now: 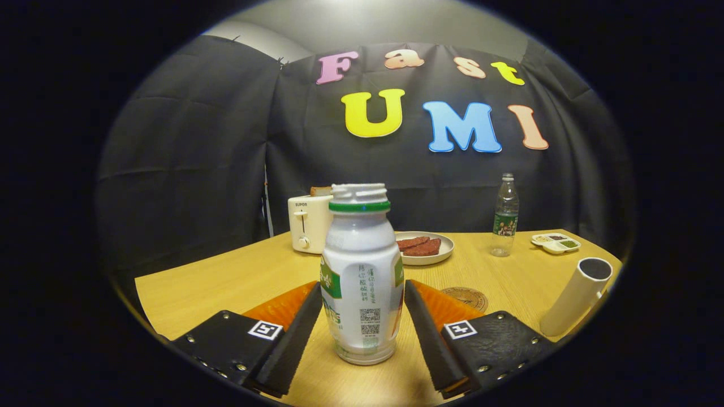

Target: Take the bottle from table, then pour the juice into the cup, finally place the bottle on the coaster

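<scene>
A cream toaster (308, 223) stands near the wooden surface's (226, 282) far edge. The uncapped white plastic juice bottle (362, 277) stands upright between the spread claw (362, 297) fingers, gaps either side. A round coaster (469, 296) lies beyond the right finger, and a white cylindrical cup (577, 302) tilts near the right edge.

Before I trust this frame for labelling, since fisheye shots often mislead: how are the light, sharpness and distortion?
Gripper view: dim, warm light; the white bottle between the open gripper fingers is sharp, with no strong glare. Fisheye bends the table edge and leans the white cup outward; the far clear bottle is softer.
</scene>
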The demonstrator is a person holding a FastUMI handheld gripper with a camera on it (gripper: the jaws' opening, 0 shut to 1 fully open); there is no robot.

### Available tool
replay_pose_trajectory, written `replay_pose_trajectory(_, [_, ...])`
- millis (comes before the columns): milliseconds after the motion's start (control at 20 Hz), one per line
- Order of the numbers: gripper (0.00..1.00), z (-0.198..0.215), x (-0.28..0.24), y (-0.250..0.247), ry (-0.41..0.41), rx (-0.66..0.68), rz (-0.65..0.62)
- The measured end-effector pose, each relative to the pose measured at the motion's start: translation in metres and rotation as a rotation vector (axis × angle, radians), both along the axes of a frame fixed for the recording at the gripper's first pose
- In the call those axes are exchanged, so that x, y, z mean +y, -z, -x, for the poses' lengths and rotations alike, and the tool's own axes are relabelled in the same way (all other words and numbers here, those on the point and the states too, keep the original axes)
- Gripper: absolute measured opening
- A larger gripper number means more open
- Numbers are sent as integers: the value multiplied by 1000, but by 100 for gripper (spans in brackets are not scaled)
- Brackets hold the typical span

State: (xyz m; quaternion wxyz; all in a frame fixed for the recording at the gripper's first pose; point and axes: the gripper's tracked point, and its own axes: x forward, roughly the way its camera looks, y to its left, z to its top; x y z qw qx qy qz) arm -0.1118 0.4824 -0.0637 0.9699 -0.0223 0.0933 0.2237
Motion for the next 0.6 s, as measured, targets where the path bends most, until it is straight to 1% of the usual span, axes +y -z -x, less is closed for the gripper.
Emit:
replay_pose_trajectory(50, [80, -4, 1, 2, 12, -1, -3])
replay_pose_trajectory(250, [76, -5, -6, -3, 43, -4, -25])
replay_pose_trajectory(300, [73, -6, -7, -1, 51, 2, -39])
replay_pose_trajectory(350, [73, -7, -10, -3, 56, 4, -63])
replay_pose_trajectory(400, [70, -7, -13, -5, 61, 7, -90])
replay_pose_trajectory(600, [70, -7, -27, -21, 86, 5, -227])
